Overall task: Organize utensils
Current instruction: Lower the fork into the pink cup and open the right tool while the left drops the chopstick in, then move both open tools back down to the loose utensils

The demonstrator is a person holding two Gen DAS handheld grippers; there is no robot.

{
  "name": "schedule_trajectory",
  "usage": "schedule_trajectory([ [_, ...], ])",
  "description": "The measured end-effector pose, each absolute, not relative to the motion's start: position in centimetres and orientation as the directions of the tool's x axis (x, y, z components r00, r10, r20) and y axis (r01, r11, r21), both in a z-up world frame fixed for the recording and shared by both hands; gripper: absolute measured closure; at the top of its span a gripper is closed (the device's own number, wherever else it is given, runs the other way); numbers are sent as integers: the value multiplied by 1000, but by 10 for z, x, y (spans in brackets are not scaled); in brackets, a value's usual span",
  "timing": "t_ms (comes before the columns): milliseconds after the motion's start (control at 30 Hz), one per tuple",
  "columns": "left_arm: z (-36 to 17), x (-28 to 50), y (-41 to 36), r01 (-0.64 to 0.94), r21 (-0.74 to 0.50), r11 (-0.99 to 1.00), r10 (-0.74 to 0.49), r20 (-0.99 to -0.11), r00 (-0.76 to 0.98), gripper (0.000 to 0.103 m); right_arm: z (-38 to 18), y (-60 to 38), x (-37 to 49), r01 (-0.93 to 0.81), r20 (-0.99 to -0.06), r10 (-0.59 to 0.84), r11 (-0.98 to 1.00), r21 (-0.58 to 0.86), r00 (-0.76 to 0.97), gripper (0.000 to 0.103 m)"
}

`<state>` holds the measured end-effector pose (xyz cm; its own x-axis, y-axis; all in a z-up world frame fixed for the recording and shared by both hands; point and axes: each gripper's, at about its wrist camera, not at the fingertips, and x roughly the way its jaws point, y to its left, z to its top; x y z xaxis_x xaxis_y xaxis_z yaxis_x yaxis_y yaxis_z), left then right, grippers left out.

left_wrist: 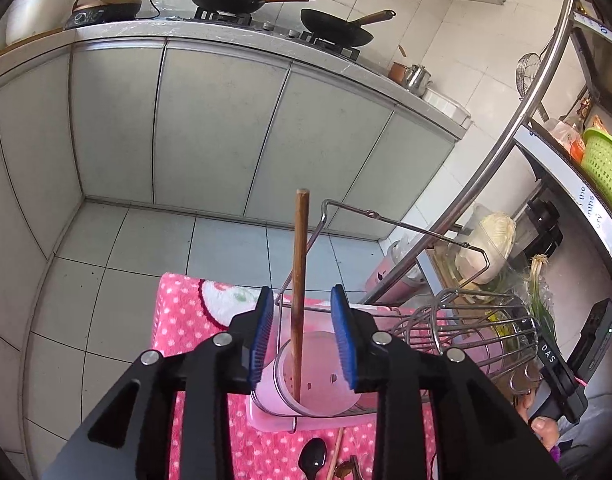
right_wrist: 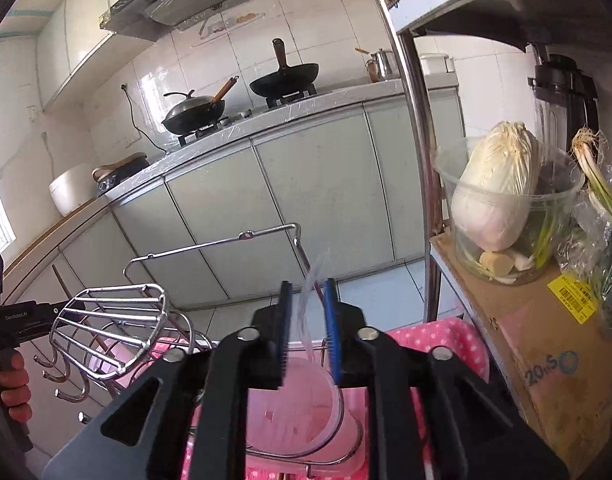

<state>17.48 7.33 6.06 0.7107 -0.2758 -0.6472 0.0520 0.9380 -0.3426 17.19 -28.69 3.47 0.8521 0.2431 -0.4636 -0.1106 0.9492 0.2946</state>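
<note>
Evidently a wooden chopstick (left_wrist: 299, 292) has been stood in the translucent cup (left_wrist: 306, 376) of the wire utensil holder (left_wrist: 465, 332), its lower end inside the cup and its upper end rising well above the rim; it is seen between the blue pads of the left gripper (left_wrist: 302, 340), which are parted with clear space on either side of the stick, so nothing is held there. In the right wrist view a clear plastic utensil (right_wrist: 311, 312) (its kind cannot be told, being nearly see-through) is seen between the partly open fingers of the right gripper (right_wrist: 307, 328), above a second translucent cup (right_wrist: 298, 412); whether the pads press on it cannot be told. The step in hand is judged to be the dropping of pieces into their cups, with the release made on the left. More utensils, among them a dark spoon (left_wrist: 313, 460), are left lying on the pink dotted cloth (left_wrist: 186, 320) over the worktop. Next, the left gripper would need to be drawn back clear of the chopstick without tipping it, and the spoon reached for.
</note>
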Motion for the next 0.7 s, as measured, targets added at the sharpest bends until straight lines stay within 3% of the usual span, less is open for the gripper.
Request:
schedule_trajectory([
  [67, 60, 171, 76, 51, -345, 937, -276, -645, 712, 69, 33, -290, 169, -107, -468, 245, 947, 303, 849, 64],
  [567, 62, 115, 106, 6, -360, 933, -242, -613, 752, 68, 33, -300, 98, -92, -465, 221, 955, 284, 857, 62],
  [700, 50, 94, 101, 18, -342, 940, -243, -629, 738, 68, 25, -295, 74, -99, -482, 225, 957, 272, 847, 57],
])
